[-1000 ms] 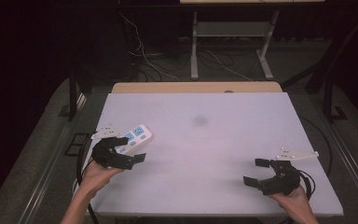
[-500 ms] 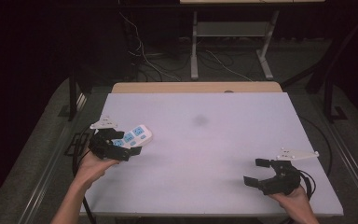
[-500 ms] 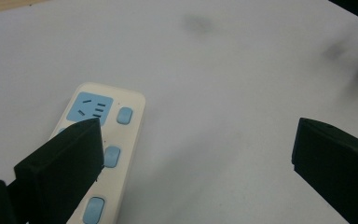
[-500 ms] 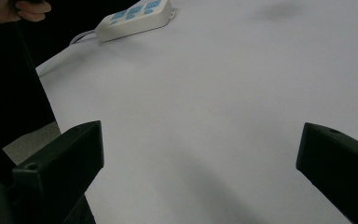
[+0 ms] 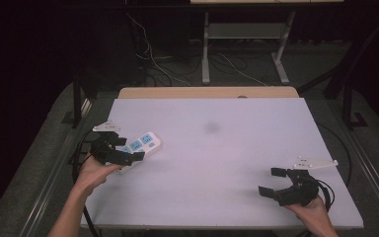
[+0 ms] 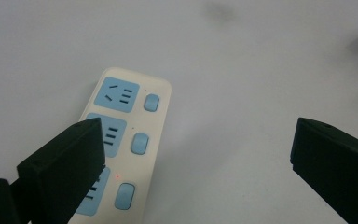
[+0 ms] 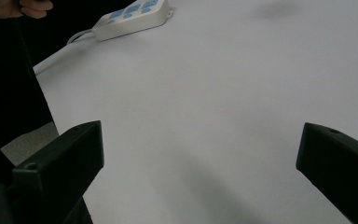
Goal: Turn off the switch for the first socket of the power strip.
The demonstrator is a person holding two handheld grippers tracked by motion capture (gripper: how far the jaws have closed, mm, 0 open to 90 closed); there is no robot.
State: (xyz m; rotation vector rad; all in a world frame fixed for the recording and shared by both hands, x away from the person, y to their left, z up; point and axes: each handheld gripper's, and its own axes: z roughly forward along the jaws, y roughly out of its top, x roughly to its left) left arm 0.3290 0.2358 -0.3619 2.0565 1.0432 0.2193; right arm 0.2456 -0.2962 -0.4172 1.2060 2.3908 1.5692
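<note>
Left hand-held gripper (image 6: pixel 196 154) wide open over power strip (image 6: pixel 121 140), holding nothing

I find no readable text, brand, number or label on anything in view. The white power strip (image 6: pixel 121 154) carries blue socket faces and blue switch buttons, all unmarked as far as I can make out; beside the nearest button I note a tiny red indicator dot, which is a light and not a character. From the high view the strip's top is too small for me to read, and in the right gripper view it is too distant. The white table (image 5: pixel 227 163) surface bears only a faint grey smudge, no lettering.
</note>
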